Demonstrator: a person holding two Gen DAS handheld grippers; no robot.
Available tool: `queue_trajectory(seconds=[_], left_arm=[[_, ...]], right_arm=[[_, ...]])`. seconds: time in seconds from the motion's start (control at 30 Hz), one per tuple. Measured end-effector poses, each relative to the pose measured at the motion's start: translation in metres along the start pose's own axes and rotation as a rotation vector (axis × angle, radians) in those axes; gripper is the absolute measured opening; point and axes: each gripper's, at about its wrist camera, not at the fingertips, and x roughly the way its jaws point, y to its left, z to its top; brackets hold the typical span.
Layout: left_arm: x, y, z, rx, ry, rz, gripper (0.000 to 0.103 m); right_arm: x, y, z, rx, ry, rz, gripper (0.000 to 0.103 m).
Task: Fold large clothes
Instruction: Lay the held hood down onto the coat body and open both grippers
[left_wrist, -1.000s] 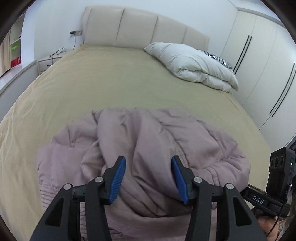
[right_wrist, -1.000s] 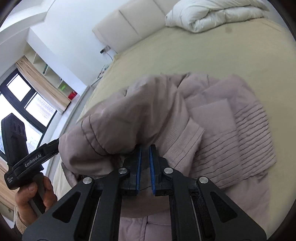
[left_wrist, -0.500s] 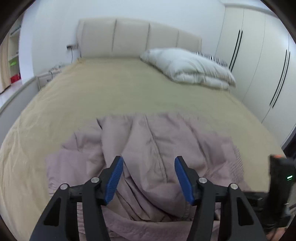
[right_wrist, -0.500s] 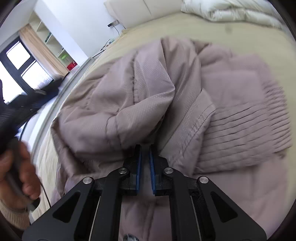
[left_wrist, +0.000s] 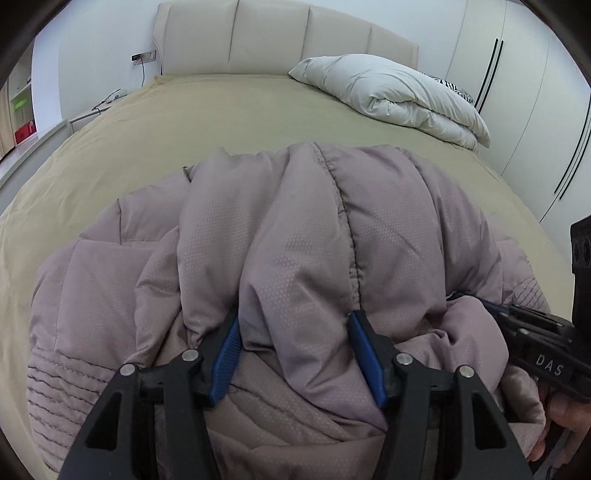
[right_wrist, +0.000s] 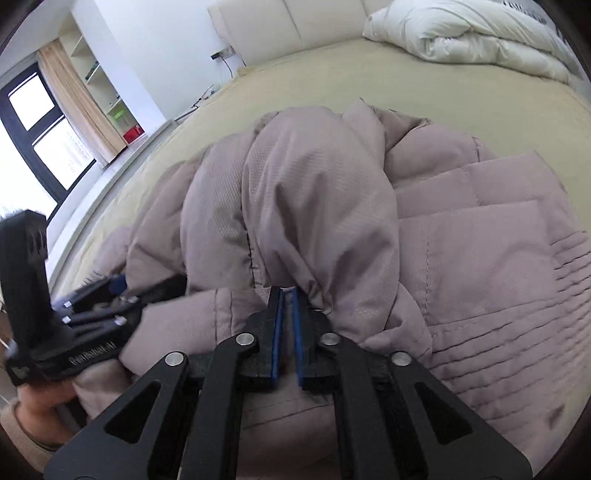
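Observation:
A mauve quilted puffer jacket (left_wrist: 295, 229) lies bunched on the tan bed (left_wrist: 221, 110); it also fills the right wrist view (right_wrist: 314, 192). My left gripper (left_wrist: 295, 325) is open, its blue pads on either side of a thick fold of the jacket, which bulges between them. My right gripper (right_wrist: 287, 299) is shut on a fold of the jacket, which drapes over its tips. The right gripper shows at the right edge of the left wrist view (left_wrist: 532, 332), and the left gripper shows at the left of the right wrist view (right_wrist: 96, 295).
A folded white duvet (left_wrist: 391, 96) lies at the bed's far right by the padded headboard (left_wrist: 280, 37). White wardrobes (left_wrist: 524, 92) stand to the right. A nightstand (left_wrist: 92, 110), shelves and a window (right_wrist: 40, 140) are on the left.
Both grippers have moved forward into the jacket. The left gripper's open pads now have a fold between them; the right gripper stays shut on its fold.

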Motion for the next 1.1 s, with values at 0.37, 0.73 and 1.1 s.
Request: queue_trajectory(seconds=[0.37,0.73,1.1], left_arm=[[-0.069,0.007,0.014,-0.093,-0.125,-0.017,0.056],[0.001,0.011,0.019,-0.045,-0.047,0.031,0.059],[-0.028,0.04,0.012,-0.183,-0.076,0.032,0.059]], right_arm=[[-0.039,0.002,0.074,0.005,-0.123,0.073,0.007],[0.085,-0.014,0.097,-0.011,-0.011,-0.01,0.007],[0.057,0.045,0.117,-0.106,-0.043,0.018,0.007]])
